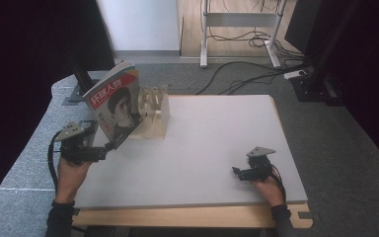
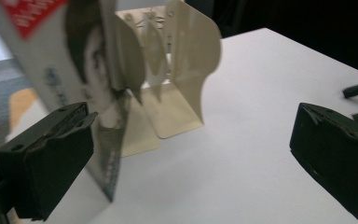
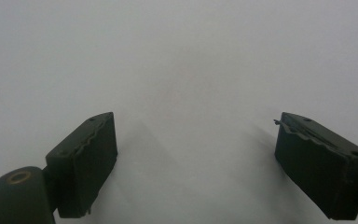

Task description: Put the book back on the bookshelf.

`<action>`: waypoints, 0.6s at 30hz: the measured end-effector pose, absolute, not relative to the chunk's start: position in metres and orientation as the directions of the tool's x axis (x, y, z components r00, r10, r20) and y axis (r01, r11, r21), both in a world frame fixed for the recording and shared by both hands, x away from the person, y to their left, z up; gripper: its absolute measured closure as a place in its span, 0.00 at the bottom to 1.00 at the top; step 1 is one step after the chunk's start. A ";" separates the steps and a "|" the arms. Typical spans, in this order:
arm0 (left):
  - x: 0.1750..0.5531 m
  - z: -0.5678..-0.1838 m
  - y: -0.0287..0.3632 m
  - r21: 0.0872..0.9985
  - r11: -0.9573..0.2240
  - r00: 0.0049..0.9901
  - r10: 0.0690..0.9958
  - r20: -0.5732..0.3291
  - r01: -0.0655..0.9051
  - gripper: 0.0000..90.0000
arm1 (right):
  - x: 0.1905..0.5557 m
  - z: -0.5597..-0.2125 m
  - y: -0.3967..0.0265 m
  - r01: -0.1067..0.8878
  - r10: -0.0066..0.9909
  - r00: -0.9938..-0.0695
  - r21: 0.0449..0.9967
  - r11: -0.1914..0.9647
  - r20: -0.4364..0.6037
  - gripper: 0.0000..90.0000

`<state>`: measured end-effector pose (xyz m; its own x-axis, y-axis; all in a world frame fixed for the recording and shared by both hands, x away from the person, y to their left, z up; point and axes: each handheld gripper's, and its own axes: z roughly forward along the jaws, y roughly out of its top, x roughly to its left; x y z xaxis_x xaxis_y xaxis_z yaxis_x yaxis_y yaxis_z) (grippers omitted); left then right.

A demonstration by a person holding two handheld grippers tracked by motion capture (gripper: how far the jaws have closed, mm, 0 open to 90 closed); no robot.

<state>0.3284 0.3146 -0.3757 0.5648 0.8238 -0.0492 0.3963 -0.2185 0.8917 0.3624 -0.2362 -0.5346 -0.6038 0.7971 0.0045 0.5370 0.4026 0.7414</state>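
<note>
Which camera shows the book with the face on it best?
The high view: the whole book shows there, cover and all, leaning on the cream rack. The left gripper view shows part of its cover, close up and blurred. The right gripper view looks at the white table.

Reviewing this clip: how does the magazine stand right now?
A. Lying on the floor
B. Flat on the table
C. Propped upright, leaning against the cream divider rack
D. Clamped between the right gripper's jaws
C: the magazine stands tilted on its lower edge against the cream divider rack, while the left gripper sits beside it with its jaws wide apart.
</note>
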 end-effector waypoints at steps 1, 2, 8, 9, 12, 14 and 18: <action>0.328 -0.378 0.309 0.889 -0.227 0.575 0.817 -0.048 0.398 0.00 | 0.362 -0.535 -0.236 0.537 0.797 -0.603 0.741 0.403 0.004 0.13; 0.328 -0.380 0.306 0.887 -0.236 0.580 0.813 -0.044 0.398 0.00 | 0.362 -0.535 -0.236 0.537 0.797 -0.603 0.741 0.402 0.004 0.13; 0.333 -0.397 0.282 0.874 -0.266 0.624 0.780 -0.054 0.408 0.00 | 0.362 -0.535 -0.236 0.538 0.798 -0.603 0.741 0.402 0.005 0.13; 0.334 -0.400 0.279 0.872 -0.268 0.631 0.774 -0.059 0.409 0.00 | 0.362 -0.535 -0.236 0.538 0.798 -0.602 0.741 0.402 0.005 0.13; 0.337 -0.411 0.266 0.869 -0.283 0.651 0.757 -0.057 0.405 0.00 | 0.362 -0.535 -0.236 0.538 0.798 -0.603 0.741 0.402 0.005 0.13; 0.339 -0.419 0.259 0.866 -0.283 0.663 0.745 -0.072 0.412 0.00 | 0.362 -0.535 -0.236 0.537 0.798 -0.603 0.741 0.403 0.004 0.13; 0.343 -0.436 0.246 0.854 -0.301 0.684 0.725 -0.084 0.424 0.00 | 0.362 -0.535 -0.236 0.537 0.797 -0.603 0.741 0.403 0.003 0.13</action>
<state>0.3427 0.2458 -0.4363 0.6836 0.7250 -0.0841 0.4244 -0.3011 0.8539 0.3622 -0.2362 -0.5345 -0.6035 0.7974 0.0034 0.5369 0.4032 0.7410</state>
